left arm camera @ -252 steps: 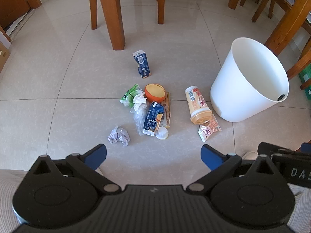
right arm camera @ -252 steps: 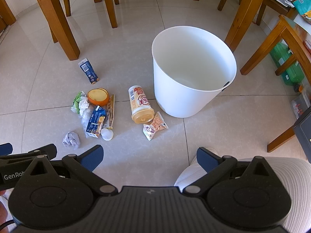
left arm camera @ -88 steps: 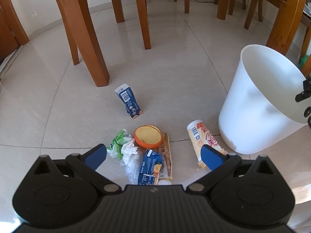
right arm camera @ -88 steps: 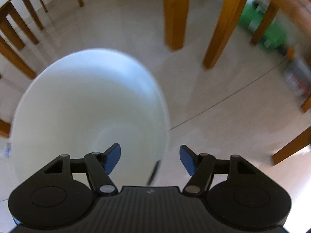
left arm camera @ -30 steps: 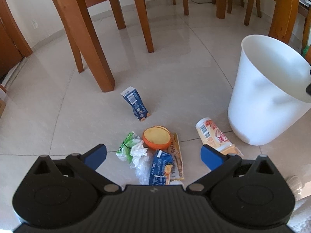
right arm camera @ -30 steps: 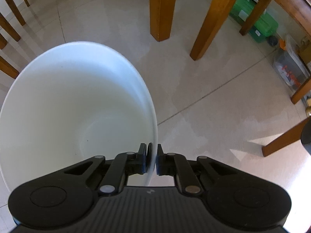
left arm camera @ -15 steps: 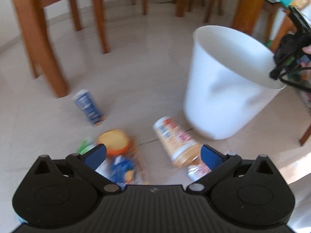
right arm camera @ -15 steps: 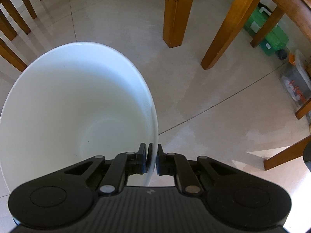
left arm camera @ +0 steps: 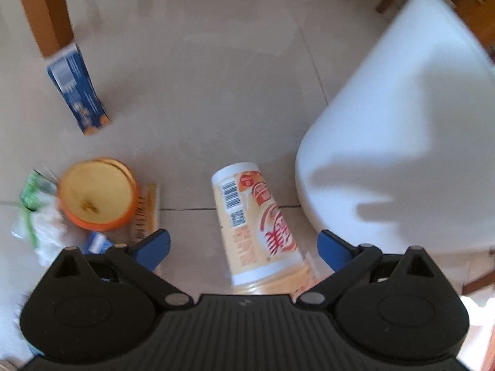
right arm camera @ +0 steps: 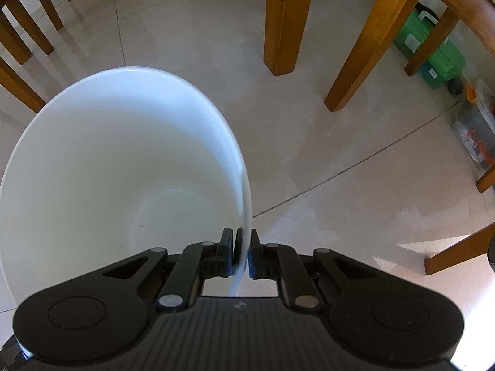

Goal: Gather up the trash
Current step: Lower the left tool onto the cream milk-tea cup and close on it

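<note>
A cream paper cup (left arm camera: 258, 225) with red print lies on its side on the tiled floor, straddled by my open left gripper (left arm camera: 244, 244). Left of it lie an orange lid (left arm camera: 97, 193), a green and white wrapper (left arm camera: 34, 207) and a flat snack packet (left arm camera: 144, 216); a blue carton (left arm camera: 77, 92) stands farther back. The white bin (left arm camera: 399, 142) stands just right of the cup. My right gripper (right arm camera: 240, 255) is shut on the white bin's rim (right arm camera: 244, 204); the bin's inside (right arm camera: 123, 179) holds nothing.
Wooden table and chair legs (right arm camera: 286, 18) stand around on the tiles, one chair leg (left arm camera: 43, 9) behind the blue carton. A green case (right arm camera: 439, 52) and a clear plastic box (right arm camera: 476, 130) sit under the furniture at the right.
My left gripper has swung right and dropped low over the trash, so the cream cup now lies between its fingers. The right gripper keeps its hold on the bin rim.
</note>
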The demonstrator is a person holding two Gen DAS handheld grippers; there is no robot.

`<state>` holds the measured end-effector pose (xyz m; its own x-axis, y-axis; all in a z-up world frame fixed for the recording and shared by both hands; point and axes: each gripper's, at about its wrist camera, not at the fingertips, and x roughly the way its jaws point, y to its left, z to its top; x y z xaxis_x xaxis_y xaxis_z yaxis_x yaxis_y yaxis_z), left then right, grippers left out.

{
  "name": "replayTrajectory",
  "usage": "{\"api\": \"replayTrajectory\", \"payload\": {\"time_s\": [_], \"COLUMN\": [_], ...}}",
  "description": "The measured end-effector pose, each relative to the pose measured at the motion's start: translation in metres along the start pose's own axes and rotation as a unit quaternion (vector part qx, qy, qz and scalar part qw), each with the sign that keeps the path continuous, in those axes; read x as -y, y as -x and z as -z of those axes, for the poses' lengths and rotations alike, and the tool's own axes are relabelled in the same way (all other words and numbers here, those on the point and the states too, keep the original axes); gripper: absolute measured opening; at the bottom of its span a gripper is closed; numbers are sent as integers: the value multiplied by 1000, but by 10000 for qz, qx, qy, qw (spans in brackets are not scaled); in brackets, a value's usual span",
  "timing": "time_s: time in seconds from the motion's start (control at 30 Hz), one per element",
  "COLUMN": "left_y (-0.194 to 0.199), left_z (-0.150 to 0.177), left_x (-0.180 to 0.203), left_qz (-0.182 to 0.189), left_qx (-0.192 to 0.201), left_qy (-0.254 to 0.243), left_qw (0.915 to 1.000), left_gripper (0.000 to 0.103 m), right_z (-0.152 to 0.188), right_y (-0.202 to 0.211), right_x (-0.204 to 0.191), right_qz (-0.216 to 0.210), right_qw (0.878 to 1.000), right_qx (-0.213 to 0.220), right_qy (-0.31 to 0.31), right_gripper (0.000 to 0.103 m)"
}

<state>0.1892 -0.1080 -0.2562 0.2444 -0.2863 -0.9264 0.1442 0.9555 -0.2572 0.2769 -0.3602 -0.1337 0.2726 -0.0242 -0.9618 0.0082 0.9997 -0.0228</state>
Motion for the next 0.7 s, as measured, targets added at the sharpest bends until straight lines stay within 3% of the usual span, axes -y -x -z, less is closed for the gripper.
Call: {"api": "replayTrajectory", "payload": {"time_s": [0.23,0.4,0.7], "left_y": [-36,-61,-74], "left_z": [1,8,18], "left_x": [7,12,10], "left_qz": [31,-148,-279], "left_qx": [-207,-448,-516], "left_qy": [513,712,882], "left_qw": [9985,9963,9944], "left_gripper": [97,85,79], "right_z": [-1,0,-2], "right_y": [3,5,6], "right_x": [2,3,2], "right_qz": [-5,-14,-15], "right_qw": [10000,10000,9999], "right_qx": [42,42,45], "right_qy": [84,85,91], "right_gripper": [11,11,11]}}
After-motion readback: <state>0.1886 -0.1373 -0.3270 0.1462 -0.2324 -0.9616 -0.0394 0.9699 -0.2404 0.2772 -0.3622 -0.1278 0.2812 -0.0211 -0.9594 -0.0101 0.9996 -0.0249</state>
